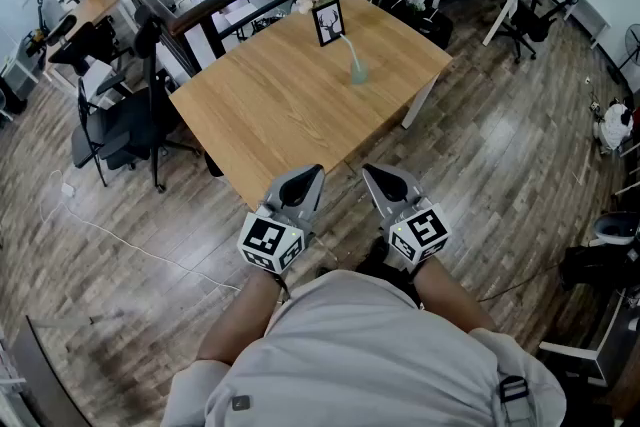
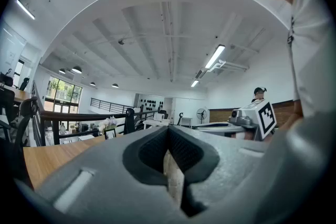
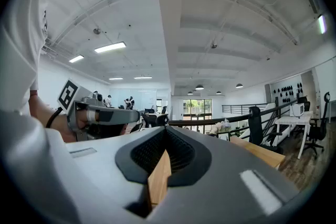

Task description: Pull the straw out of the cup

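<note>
Cup (image 1: pixel 357 71) near picture frame (image 1: pixel 329 22) on table (image 1: pixel 270 110)

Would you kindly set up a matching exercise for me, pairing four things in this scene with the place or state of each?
Things:
1. cup
2. picture frame
3. left gripper
4. black chair

Descriptions:
A. on the floor at the left side of the table
B. shut and empty, held by the table's near edge
C. upright at the table's far end, showing a deer
D. pale green and translucent, standing on the table top

Pairs: 1-D; 2-C; 3-B; 4-A
</note>
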